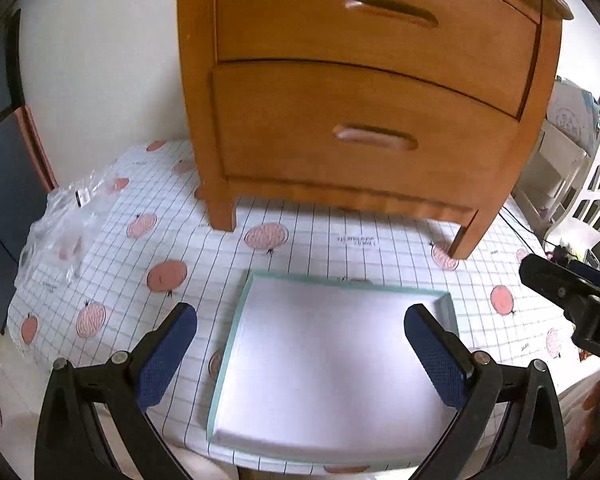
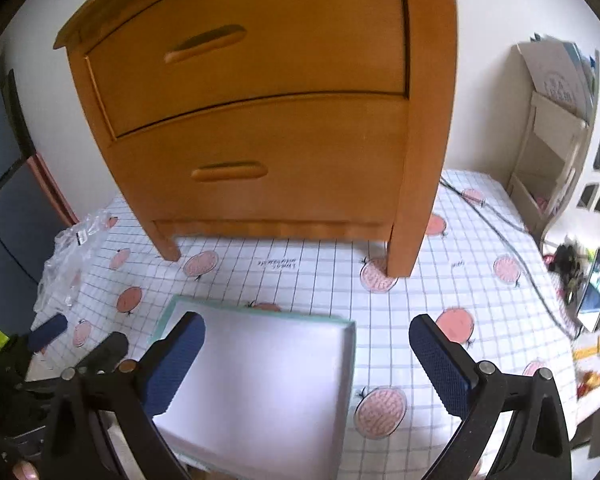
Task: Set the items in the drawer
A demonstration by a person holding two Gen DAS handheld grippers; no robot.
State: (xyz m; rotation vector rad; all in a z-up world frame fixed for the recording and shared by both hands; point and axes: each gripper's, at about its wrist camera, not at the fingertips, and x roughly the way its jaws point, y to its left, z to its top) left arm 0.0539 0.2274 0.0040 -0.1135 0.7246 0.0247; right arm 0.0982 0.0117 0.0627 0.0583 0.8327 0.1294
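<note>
Nothing stowed yet: both drawers point(image 1: 364, 120) were shut, flat box point(image 1: 332, 364) sat on the table point(image 1: 112, 280) before the cabinet. My left gripper point(image 1: 300, 356) and right gripper point(image 2: 306, 364) were spread, empty.

Right tongs point(image 2: 306, 364) spread wide above flat box point(image 2: 260, 380); chest point(image 2: 260, 120) drawers closed.

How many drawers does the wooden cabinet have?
2. The upper drawer sits just under the cabinet's top; the lower drawer is right below it, above the legs. Both are shut, and nothing hides more.
</note>
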